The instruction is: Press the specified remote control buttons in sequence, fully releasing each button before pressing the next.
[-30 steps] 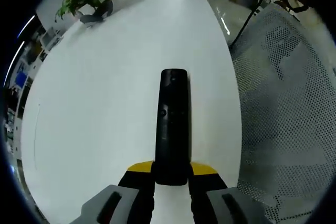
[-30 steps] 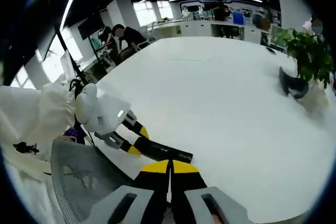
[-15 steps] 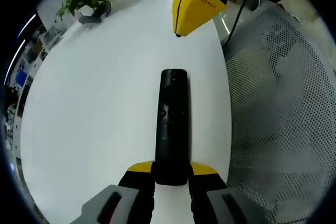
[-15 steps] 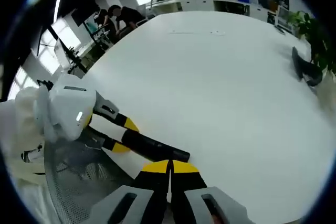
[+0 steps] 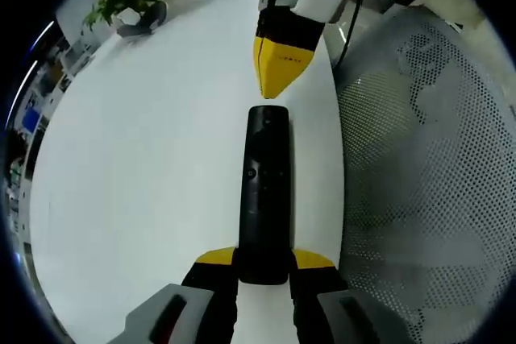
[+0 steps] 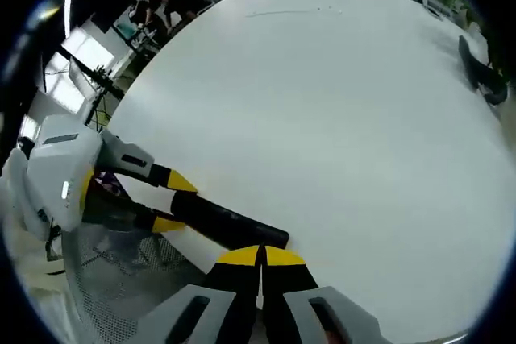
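We held the black remote control clamped by its near end in the left tool, above the white desk. The right tool, jaws closed and empty, hovered just beyond the remote's far end. We judged it best to steady the remote and press down squarely with the closed tip, then lift fully.

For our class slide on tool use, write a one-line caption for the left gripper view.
Left tool grips a black remote over a white table as the shut right tool nears its far end.

Each gripper has grey bodies, black jaws with yellow tips, white housing.
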`<state>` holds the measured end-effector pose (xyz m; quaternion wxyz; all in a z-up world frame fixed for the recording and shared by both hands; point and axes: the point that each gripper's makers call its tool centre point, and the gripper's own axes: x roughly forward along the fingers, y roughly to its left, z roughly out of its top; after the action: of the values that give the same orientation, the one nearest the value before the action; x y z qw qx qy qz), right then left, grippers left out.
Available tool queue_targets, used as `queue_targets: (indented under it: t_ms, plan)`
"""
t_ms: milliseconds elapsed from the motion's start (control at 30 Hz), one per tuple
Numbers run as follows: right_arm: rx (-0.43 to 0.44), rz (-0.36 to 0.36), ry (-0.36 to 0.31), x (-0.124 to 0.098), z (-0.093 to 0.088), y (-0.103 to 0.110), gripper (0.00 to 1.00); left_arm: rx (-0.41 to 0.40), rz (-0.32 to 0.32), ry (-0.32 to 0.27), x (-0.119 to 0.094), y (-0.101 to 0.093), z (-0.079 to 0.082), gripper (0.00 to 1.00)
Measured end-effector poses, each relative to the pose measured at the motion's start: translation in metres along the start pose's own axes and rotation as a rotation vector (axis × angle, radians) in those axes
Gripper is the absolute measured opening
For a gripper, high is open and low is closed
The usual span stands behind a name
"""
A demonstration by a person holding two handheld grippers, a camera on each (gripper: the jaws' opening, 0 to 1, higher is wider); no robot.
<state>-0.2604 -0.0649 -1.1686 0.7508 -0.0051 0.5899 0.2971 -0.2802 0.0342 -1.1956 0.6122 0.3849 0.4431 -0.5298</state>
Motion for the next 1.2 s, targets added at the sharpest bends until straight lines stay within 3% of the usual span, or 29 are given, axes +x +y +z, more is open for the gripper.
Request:
queue_targets:
  t_ms: [567, 867, 1200]
  plan:
    - [-0.006, -0.017, 0.065, 0.017, -0.007, -0.008, 0.0, 0.003, -0.001, 0.013, 0.0, -0.001, 0.0, 0.24]
    - [0.072, -0.011, 0.093, 0.016, -0.008, -0.007, 0.0, 0.001, -0.02, 0.006, 0.0, 0.001, 0.0, 0.24]
    - [0.03, -0.067, 0.091, 0.017, -0.008, -0.006, 0.0, 0.005, -0.032, 0.0, 0.0, 0.001, 0.0, 0.24]
